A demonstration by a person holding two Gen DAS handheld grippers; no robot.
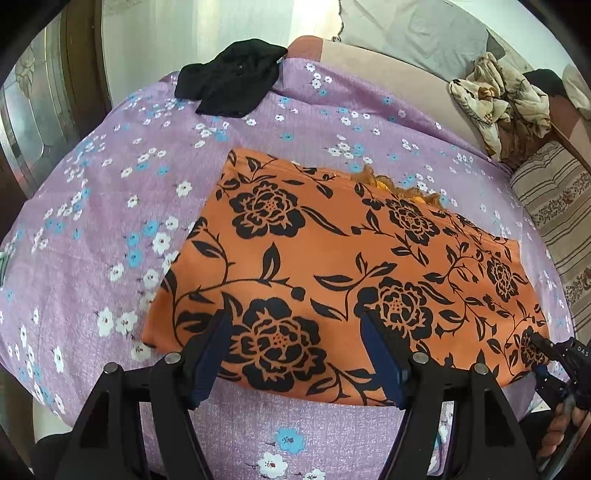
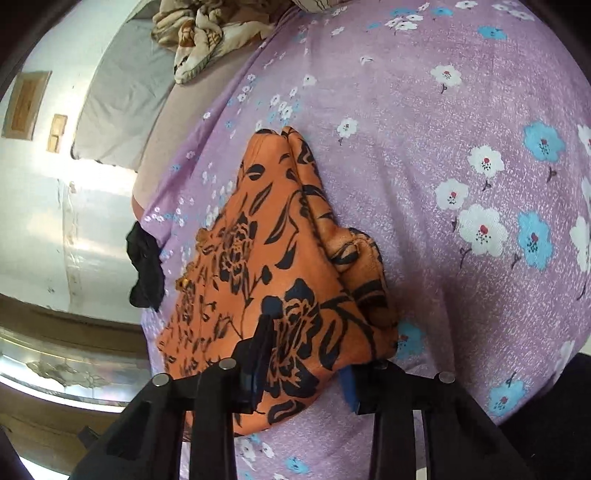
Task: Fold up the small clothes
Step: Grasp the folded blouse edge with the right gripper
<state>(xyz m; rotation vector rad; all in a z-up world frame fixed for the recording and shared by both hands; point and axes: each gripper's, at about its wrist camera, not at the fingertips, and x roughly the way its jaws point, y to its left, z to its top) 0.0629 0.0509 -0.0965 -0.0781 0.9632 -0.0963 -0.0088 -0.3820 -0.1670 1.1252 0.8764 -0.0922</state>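
Note:
An orange garment with black flowers (image 1: 332, 266) lies folded flat on the purple flowered sheet (image 1: 110, 221). My left gripper (image 1: 295, 325) is open, its blue-padded fingers (image 1: 210, 354) spread just above the garment's near edge. My right gripper (image 2: 306, 354) is at the garment's right corner (image 2: 280, 295), with one finger (image 2: 262, 343) on top of the cloth and the other under its edge; the jaws are still wide apart. The right gripper also shows at the right edge of the left wrist view (image 1: 546, 350).
A black garment (image 1: 232, 85) lies at the far edge of the sheet. A crumpled beige patterned cloth (image 1: 498, 103) and a striped cushion (image 1: 554, 221) are at the right. A grey pillow (image 1: 406, 33) lies at the back.

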